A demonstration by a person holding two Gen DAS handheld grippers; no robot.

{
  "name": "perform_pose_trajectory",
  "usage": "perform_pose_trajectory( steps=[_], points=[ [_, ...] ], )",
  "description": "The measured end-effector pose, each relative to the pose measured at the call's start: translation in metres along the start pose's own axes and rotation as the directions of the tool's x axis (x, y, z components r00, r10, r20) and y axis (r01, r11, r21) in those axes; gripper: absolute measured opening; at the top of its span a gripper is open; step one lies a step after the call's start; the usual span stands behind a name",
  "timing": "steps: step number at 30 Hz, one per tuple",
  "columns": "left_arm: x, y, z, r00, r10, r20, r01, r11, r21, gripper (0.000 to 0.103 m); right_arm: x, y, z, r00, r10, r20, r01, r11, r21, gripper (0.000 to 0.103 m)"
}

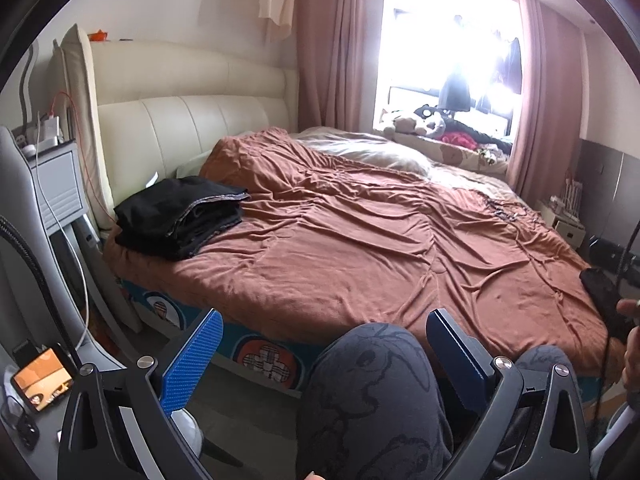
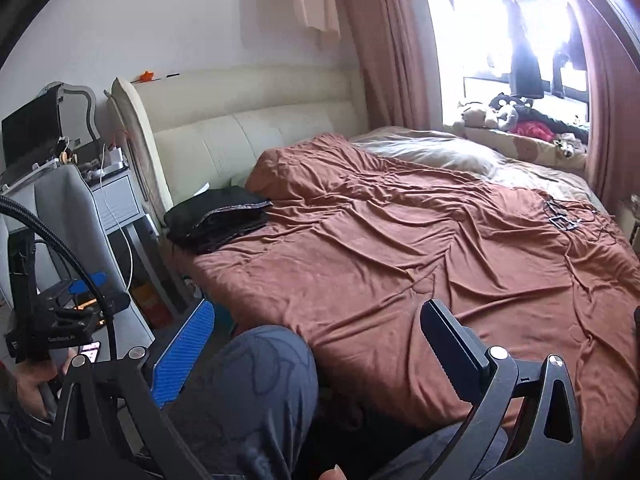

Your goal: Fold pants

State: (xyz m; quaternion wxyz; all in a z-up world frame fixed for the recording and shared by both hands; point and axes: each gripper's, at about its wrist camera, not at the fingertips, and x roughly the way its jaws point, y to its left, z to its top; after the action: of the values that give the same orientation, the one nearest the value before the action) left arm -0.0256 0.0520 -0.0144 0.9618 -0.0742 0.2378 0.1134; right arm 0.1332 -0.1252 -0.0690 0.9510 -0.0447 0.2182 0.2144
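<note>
Left hand-held gripper: 2 fingers, one faced with a blue textured pad, the other dark navy; black linkage arms with silver round screws and triangular cut-outs. Right hand-held gripper: same build, blue pad, silver screws. Person wears grey trousers printed with dark cartoon outlines. Black braided cable arcs beside the rig.

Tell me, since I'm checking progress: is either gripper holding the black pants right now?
No, the folded black pants lie on the bed near the headboard, while the left gripper and right gripper are open and empty.
</note>
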Motion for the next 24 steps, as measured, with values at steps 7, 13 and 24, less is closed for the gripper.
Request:
perform_pose_trajectory(
  steps=[7, 13, 24],
  points=[
    [-0.011, 0.0, -0.005, 1.0, -0.005, 0.03, 0.005, 1.0, 0.0, 0.103, -0.006, 0.003, -0.012, 0.999, -0.03, -0.01, 0.031, 0.999, 0.039, 0.103],
    [-0.014, 0.006, -0.004, 0.999, 0.001, 0.036, 0.0, 1.0, -0.008, 0.103, -0.012, 0.009, -0.015, 0.999, -0.034, -0.015, 0.035, 0.999, 0.041, 0.103],
    [-0.02, 0.008, -0.004, 0.999, 0.007, 0.041, -0.007, 1.0, -0.002, 0.103, -0.017, 0.004, -0.017, 0.999, -0.028, -0.017, 0.029, 0.996, 0.082, 0.103]
  ],
)
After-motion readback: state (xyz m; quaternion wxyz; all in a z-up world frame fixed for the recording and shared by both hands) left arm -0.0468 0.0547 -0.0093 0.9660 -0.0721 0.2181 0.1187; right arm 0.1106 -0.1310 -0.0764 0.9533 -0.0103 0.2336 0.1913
